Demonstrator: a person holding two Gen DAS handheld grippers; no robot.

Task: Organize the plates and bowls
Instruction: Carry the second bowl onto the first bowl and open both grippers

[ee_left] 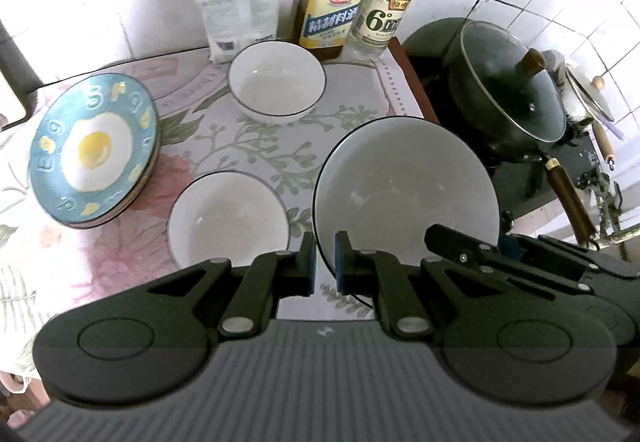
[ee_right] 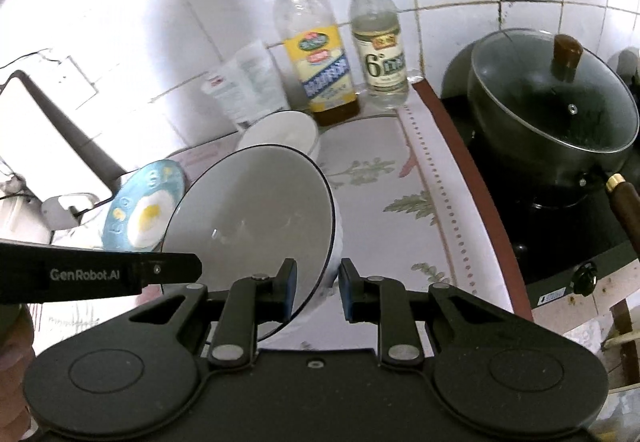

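I am looking at a white large bowl [ee_left: 404,185] with a thin dark rim line, and the two smaller bowls [ee_left: 277,81] are showing the same white with a dark edge. The plate [ee_left: 94,149] at the left is showing blue with a white-and-yellow fried-egg picture and pale letters. The tablecloth [ee_left: 256,157] is showing white with green sprigs and pink flowers. The pads [ee_left: 340,262] are showing blue on black fingers. The far bottle [ee_left: 332,17] is wearing a yellow-and-blue label.

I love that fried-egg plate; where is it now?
In the left wrist view the egg plate tops a small stack at the table's left, beside two small white bowls.
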